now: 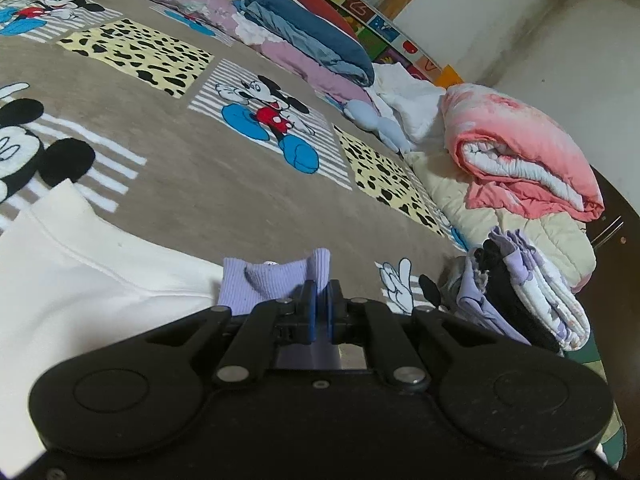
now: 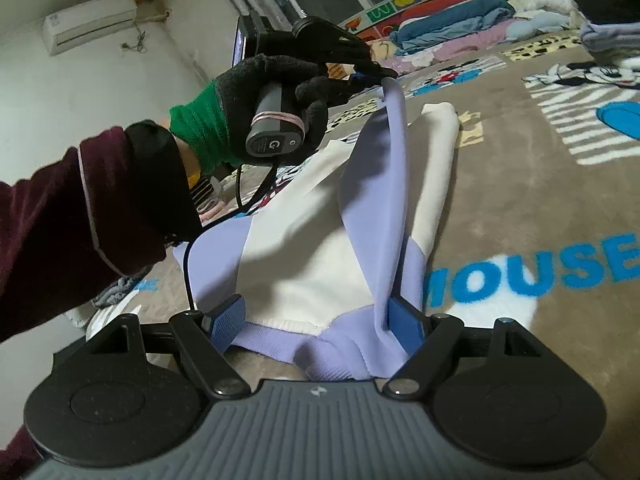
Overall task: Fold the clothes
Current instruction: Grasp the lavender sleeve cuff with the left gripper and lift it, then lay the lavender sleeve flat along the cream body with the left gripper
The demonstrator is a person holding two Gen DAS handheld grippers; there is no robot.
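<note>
A white sweater (image 2: 312,248) with lavender hem and sleeves lies on the brown cartoon-mouse blanket (image 2: 520,208). My left gripper (image 1: 320,292) is shut on the lavender sleeve cuff (image 1: 256,284), with the white body (image 1: 80,280) to its left. In the right wrist view a black-gloved hand (image 2: 272,92) holds that left gripper (image 2: 376,70) above the sweater, and the lavender sleeve (image 2: 380,184) hangs stretched from it down to the hem. My right gripper (image 2: 316,320) is open at the hem, which lies between its blue fingers (image 2: 228,320); the sleeve brushes the right one.
A stack of folded clothes (image 1: 532,292) sits at the blanket's right edge, with a rolled pink quilt (image 1: 520,152) behind it. Folded blue bedding (image 1: 312,28) and pillows line the far side. A black cable (image 2: 188,264) trails from the left gripper across the sweater.
</note>
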